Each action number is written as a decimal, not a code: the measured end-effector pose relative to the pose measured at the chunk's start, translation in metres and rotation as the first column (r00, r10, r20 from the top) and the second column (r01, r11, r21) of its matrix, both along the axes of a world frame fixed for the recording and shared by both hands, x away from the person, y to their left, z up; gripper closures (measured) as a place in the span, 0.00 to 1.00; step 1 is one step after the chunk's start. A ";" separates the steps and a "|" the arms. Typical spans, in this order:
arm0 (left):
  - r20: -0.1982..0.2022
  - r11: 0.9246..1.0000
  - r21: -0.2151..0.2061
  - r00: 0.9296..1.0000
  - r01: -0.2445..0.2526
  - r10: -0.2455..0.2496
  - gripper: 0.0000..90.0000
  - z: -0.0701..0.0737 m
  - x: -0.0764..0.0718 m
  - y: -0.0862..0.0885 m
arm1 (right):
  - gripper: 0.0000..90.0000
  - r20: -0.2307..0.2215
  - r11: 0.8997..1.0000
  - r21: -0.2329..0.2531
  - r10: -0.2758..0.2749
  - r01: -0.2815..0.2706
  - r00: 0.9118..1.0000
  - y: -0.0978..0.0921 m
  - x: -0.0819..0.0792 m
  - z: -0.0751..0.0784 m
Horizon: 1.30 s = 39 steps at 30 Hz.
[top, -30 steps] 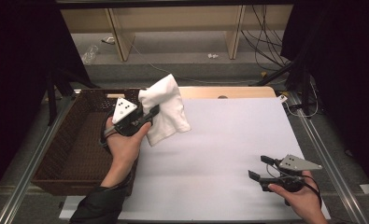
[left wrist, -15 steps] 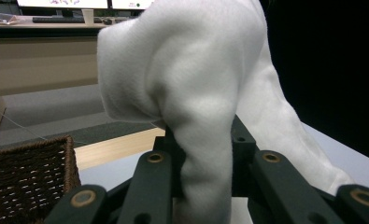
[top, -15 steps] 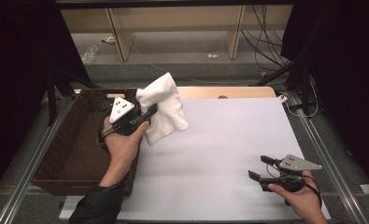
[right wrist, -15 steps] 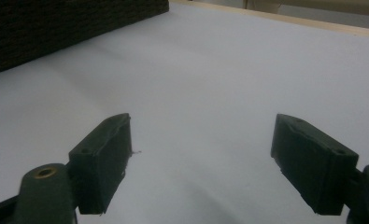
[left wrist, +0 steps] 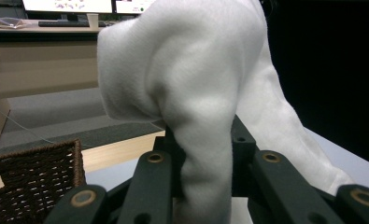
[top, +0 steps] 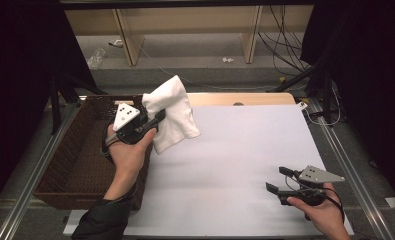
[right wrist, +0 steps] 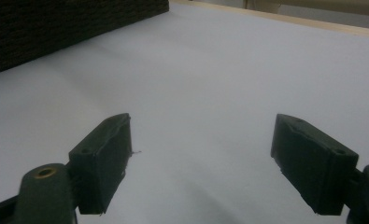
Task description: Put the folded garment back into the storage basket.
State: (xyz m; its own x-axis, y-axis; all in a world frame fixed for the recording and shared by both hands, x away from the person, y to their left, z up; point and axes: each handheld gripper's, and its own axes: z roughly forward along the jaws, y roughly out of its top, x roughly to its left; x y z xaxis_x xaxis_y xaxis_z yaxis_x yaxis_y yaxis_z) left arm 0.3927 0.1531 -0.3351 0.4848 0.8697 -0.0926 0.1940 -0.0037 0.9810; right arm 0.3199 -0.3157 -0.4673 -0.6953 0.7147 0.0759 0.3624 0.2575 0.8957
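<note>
Between the fingers of the left gripper [top: 157, 116], one white towel [top: 172, 112] is clamped by a bunched fold; its free end drapes below and beyond the fingertips, clear of the table [top: 245, 150], which permits carrying without drag. Just beside these fingers, toward the hand, stands one brown wicker basket [top: 70, 155], judged the likely destination. Fingers of the right gripper [top: 279, 179] are spread apart with nothing between them, idling low over the white table surface. Count: two grippers.
</note>
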 end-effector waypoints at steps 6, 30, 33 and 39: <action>0.004 1.000 -0.003 1.000 -0.005 0.005 0.83 0.001 0.000 0.002 | 0.24 0.000 1.000 0.004 -0.002 0.002 1.000 0.000 0.000 0.000; 0.017 0.999 -0.019 1.000 -0.026 0.026 0.83 0.006 -0.001 0.012 | 0.24 0.002 1.000 -0.001 0.001 -0.001 1.000 0.000 0.000 0.000; 0.018 0.999 -0.019 0.999 -0.027 0.027 0.83 0.007 -0.001 0.013 | 0.24 0.004 1.000 0.000 0.001 -0.001 1.000 0.000 0.000 0.000; 0.021 0.999 -0.021 0.999 -0.031 0.032 0.83 0.008 -0.001 0.015 | 0.24 0.004 1.000 -0.001 0.002 -0.002 1.000 0.000 0.000 0.000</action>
